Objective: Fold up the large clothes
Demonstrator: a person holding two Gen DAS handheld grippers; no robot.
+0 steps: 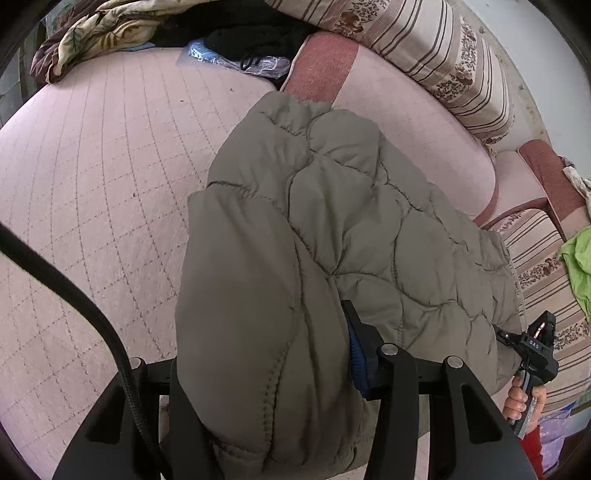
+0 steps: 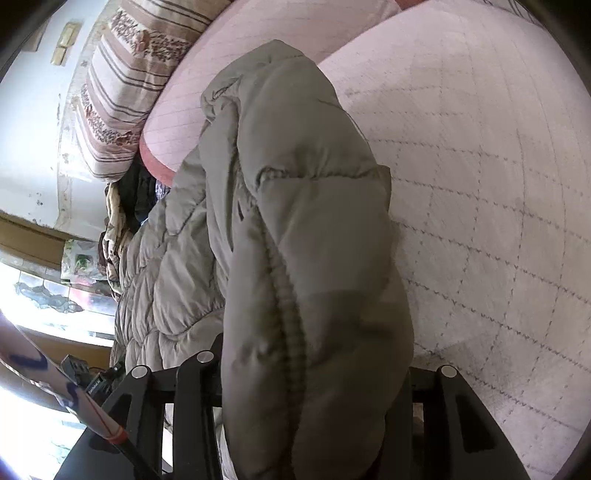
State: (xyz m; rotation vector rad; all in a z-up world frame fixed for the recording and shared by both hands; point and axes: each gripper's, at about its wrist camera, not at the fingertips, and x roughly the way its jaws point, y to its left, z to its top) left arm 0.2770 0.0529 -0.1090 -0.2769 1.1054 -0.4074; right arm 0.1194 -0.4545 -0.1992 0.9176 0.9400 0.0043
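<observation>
An olive-grey quilted puffer jacket point(image 1: 332, 229) lies bunched on a pink quilted bed cover point(image 1: 92, 184). In the left wrist view, my left gripper point(image 1: 266, 373) is shut on a thick fold of the jacket's near edge. Its blue-padded finger point(image 1: 358, 358) presses into the fabric, and the other finger is hidden under the cloth. In the right wrist view, my right gripper point(image 2: 314, 391) is shut on another padded fold of the jacket point(image 2: 295, 221), which fills the space between the jaws and hides the pads. A hand point(image 1: 521, 398) holds the right gripper at the jacket's right edge.
Striped floral pillows point(image 1: 436, 55) line the far side of the bed, against a white wall point(image 2: 29, 129). Black clothing point(image 1: 240, 40), a plastic bag and a floral blanket point(image 1: 92, 29) lie at the far end. A green cloth point(image 1: 580, 266) sits at the right. A black cable point(image 1: 74, 295) crosses the lower left.
</observation>
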